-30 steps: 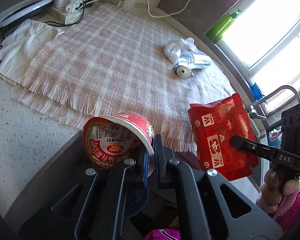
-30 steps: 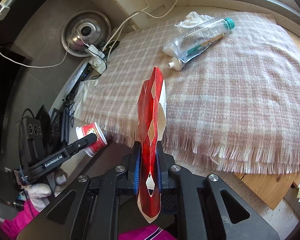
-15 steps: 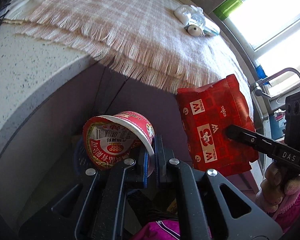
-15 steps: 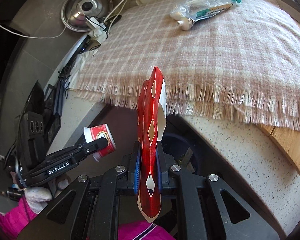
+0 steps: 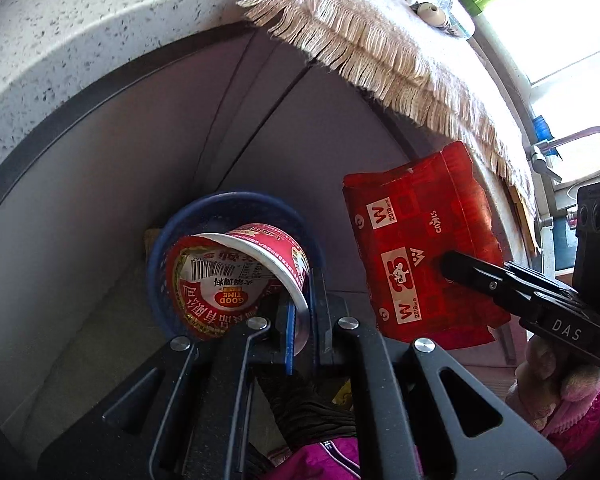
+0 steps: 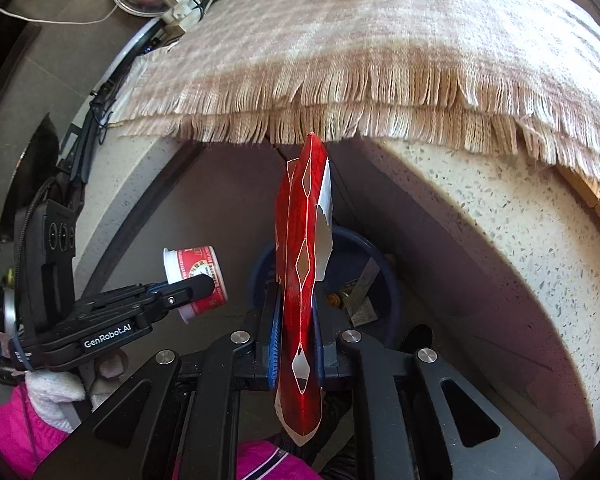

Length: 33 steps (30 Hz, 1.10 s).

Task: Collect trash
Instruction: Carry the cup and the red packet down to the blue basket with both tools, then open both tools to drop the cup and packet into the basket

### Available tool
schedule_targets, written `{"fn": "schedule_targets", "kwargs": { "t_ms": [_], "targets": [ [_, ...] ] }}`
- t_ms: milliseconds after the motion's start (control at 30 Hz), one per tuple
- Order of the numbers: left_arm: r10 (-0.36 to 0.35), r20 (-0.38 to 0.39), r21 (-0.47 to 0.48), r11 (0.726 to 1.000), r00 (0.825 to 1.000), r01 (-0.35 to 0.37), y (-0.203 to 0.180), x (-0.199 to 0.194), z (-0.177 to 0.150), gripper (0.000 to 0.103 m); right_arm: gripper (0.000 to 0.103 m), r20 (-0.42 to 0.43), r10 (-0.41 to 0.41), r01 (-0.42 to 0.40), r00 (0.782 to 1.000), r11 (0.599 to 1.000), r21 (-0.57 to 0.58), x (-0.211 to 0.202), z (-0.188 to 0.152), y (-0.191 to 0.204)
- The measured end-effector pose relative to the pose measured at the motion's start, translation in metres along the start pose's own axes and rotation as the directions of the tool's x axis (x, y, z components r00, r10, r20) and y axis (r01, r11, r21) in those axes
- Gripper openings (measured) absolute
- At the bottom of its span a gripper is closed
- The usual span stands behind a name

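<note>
Drop-off step: left gripper point(image 5: 300, 320) clamped on the noodle cup point(image 5: 236, 280) rim, right gripper point(image 6: 296, 344) pinching the flattened red carton point(image 6: 302, 280), both over the blue bin point(image 6: 384, 280) below the counter; next, open jaws above it.

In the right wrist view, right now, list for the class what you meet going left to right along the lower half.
Left gripper → noodle cup it holds → flattened red carton in the right gripper → blue bin → speckled counter edge.
</note>
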<state>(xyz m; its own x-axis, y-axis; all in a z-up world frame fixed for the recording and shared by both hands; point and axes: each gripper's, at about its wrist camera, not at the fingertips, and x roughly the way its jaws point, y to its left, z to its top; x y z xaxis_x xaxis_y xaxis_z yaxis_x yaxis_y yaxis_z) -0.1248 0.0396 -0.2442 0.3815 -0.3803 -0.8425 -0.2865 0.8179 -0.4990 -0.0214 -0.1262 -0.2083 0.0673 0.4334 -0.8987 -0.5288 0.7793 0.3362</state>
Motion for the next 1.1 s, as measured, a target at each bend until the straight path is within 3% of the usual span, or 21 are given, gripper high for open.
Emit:
{"fn": "schedule_targets", "kwargs": {
  "t_ms": [433, 667, 733, 800, 1100],
  "targets": [
    [0.053, -0.042, -0.01, 0.999, 0.998, -0.053, 0.01, 0.027, -0.001, 0.003, 0.013, -0.053, -0.053, 0.053, 0.997, 0.999, -0.011, 0.035, -0.005, 0.001],
    [0.082, -0.061, -0.004, 0.997, 0.995, -0.083, 0.001, 0.041, -0.002, 0.003, 0.02, -0.062, -0.064, 0.063, 0.996, 0.998, -0.014, 0.048, 0.002, 0.011],
    [0.092, -0.067, -0.002, 0.996, 0.993, -0.093, -0.001, 0.044, -0.001, 0.009, 0.023, -0.064, -0.067, 0.067, 0.996, 0.998, -0.016, 0.049, 0.0, 0.008],
    [0.099, -0.065, -0.007, 0.995, 0.993, -0.1, -0.005, 0.046, 0.0, 0.024, 0.026, -0.061, -0.075, 0.074, 0.995, 0.997, -0.015, 0.05, 0.002, 0.009],
    [0.117, -0.058, -0.019, 0.993, 0.991, -0.118, -0.003, 0.046, 0.002, 0.031, 0.029, -0.07, -0.075, 0.076, 0.995, 0.997, 0.002, 0.048, 0.007, 0.006]
  ]
}}
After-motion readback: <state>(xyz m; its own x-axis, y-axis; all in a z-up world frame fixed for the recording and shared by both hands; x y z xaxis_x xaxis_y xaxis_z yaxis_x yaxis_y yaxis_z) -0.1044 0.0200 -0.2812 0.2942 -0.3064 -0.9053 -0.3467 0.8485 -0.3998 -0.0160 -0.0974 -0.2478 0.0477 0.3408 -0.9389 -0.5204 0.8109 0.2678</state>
